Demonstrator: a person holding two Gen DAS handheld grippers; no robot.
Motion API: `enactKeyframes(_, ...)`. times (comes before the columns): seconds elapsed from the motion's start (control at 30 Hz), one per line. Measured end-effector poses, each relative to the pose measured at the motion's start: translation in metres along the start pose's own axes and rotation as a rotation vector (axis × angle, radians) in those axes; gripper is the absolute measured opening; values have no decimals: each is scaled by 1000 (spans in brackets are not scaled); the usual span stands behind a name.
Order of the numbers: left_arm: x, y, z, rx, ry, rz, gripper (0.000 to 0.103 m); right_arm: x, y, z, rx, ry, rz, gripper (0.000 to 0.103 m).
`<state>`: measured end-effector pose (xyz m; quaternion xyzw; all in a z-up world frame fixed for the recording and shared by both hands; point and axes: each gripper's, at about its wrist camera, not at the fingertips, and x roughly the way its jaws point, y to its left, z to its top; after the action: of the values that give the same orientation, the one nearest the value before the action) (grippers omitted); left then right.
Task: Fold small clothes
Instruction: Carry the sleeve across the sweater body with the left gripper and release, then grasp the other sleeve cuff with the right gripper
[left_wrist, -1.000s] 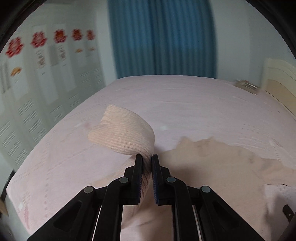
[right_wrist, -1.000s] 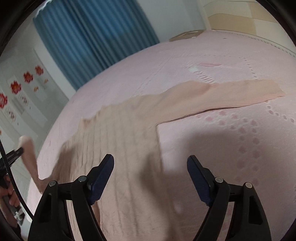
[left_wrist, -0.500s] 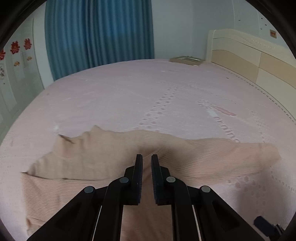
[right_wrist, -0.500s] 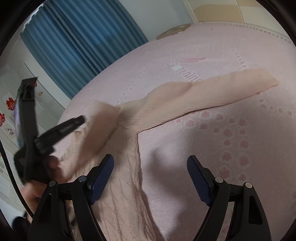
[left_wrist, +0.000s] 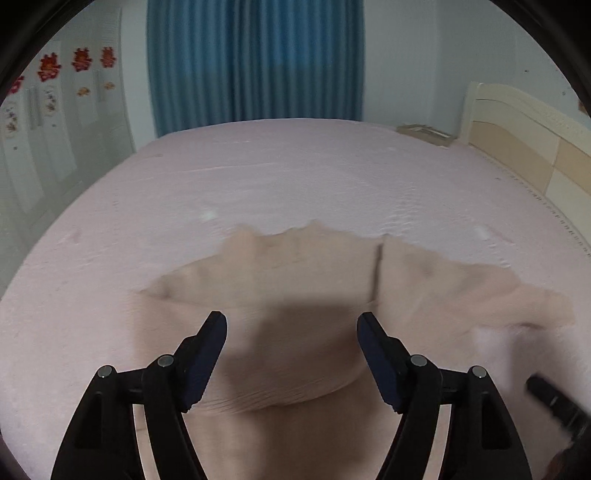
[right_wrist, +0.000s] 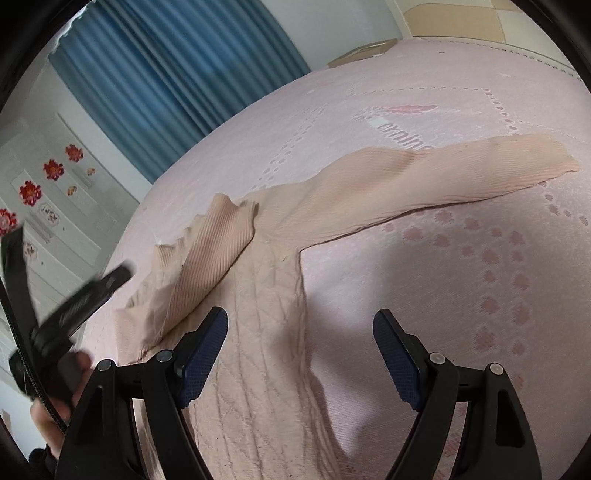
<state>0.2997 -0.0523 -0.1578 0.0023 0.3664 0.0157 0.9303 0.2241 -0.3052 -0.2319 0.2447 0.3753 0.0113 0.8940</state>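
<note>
Peach ribbed-knit sweater spread flat on a pink patterned bedspread, one sleeve folded in.
Nearest, the right gripper (right_wrist: 300, 345) hovers with fingers spread, empty, over the sweater (right_wrist: 258, 317) body; the left gripper (left_wrist: 291, 349) is opening, nothing between its fingers, above the folded sleeve (right_wrist: 210, 254). Farther off, the unfolded sleeve (right_wrist: 461, 184) runs long-axis rightward across the bedspread (right_wrist: 480, 295), nearer the right gripper.

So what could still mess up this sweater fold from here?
The folded sleeve lies loosely, rumpled across the sweater; it may slide or stay creased. The left gripper is opening just above the fabric and might snag it on leaving. The other sleeve is still spread across the bed, unfolded.
</note>
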Motion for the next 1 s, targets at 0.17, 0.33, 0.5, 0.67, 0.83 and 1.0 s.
enactKeyframes(0.17,-12,64,-36,-23,33,78,71,5,20,-9,-80,10,-20,81)
enactKeyframes(0.33,-1,109,-54,-118,60,50,71,15,42,-20,-149,35,-26,80)
enactKeyframes(0.5,32,127,-52,-139,86,60,71,26,67,-23,-224,59,-74,62)
enactKeyframes(0.67,55,137,-52,-150,114,22,70,43,105,4,-316,50,-79,61)
enactKeyframes(0.83,63,144,-58,-107,113,-7,70,76,138,31,-339,38,-57,61)
enactKeyframes(1.0,65,150,-56,-119,108,-30,70,127,162,26,-380,111,-92,61)
